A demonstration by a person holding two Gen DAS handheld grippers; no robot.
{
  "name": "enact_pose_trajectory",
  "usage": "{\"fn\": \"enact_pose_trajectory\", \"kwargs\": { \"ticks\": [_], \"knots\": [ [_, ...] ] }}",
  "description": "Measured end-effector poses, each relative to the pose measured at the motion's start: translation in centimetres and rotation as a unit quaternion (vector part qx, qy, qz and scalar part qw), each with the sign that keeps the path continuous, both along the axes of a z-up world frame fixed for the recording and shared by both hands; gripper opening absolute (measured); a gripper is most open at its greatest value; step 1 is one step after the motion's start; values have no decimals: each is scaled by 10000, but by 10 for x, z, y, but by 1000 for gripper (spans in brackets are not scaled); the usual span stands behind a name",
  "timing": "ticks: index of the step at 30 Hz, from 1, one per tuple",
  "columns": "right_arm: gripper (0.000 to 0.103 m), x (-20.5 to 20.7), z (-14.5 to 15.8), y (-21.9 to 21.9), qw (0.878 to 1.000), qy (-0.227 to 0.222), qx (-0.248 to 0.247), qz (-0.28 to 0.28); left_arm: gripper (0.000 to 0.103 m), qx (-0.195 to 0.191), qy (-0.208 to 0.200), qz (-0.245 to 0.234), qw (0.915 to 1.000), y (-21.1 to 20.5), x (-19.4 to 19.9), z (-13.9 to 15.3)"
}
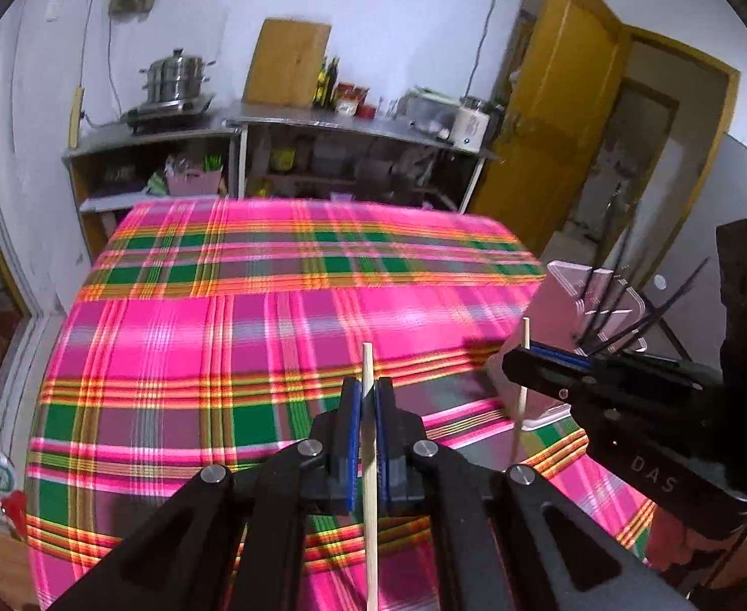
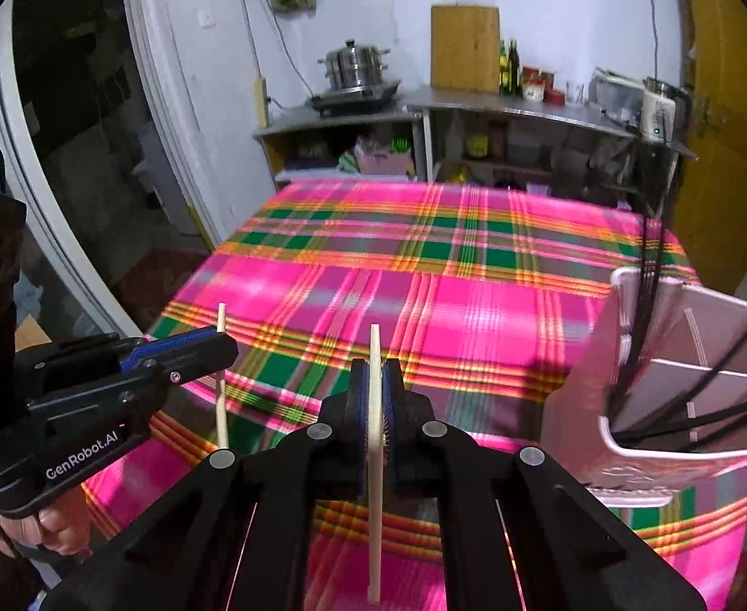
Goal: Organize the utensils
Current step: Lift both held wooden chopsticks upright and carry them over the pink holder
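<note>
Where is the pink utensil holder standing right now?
The pink utensil holder stands on the plaid tablecloth at the table's right edge, right of the right gripper, with black chopsticks inside.

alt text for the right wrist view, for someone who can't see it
The right gripper is shut on an upright pale wooden chopstick above a pink plaid tablecloth. At left, the left gripper holds a second chopstick; at right, a pink divided utensil holder contains black chopsticks.
</note>
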State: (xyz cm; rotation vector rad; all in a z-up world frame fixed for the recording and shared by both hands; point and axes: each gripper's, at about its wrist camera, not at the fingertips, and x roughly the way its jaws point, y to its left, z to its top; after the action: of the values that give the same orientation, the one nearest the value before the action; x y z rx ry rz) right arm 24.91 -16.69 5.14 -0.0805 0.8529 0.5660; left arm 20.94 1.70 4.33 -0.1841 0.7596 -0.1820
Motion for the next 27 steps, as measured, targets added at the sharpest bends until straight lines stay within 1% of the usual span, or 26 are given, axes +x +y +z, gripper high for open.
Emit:
{"fn": "enact_pose_trajectory", "kwargs": {
  "ticks": [5,8,19,23,27],
  "knots": [
    [6,-14,21,-12,9997,-215,90,-88,5,30,-206,-102,9997,-10,-12,22],
    [6,-21,31,-20,9994,-297,126,-141,5,37,-253,-139,9996,-15,-16,28],
    [6,-34,33,-41,9990,-300,172,-290,5,137,-224,-256,9993,-25,-32,31],
    [6,-36,39,-49,9985,-352,224,-365,5,136,-200,-295,9993,-28,-35,37],
    [6,-43,47,-60,9977,-448,260,-436,5,89,-225,-432,9988,-39,-39,45]
  ]
}}
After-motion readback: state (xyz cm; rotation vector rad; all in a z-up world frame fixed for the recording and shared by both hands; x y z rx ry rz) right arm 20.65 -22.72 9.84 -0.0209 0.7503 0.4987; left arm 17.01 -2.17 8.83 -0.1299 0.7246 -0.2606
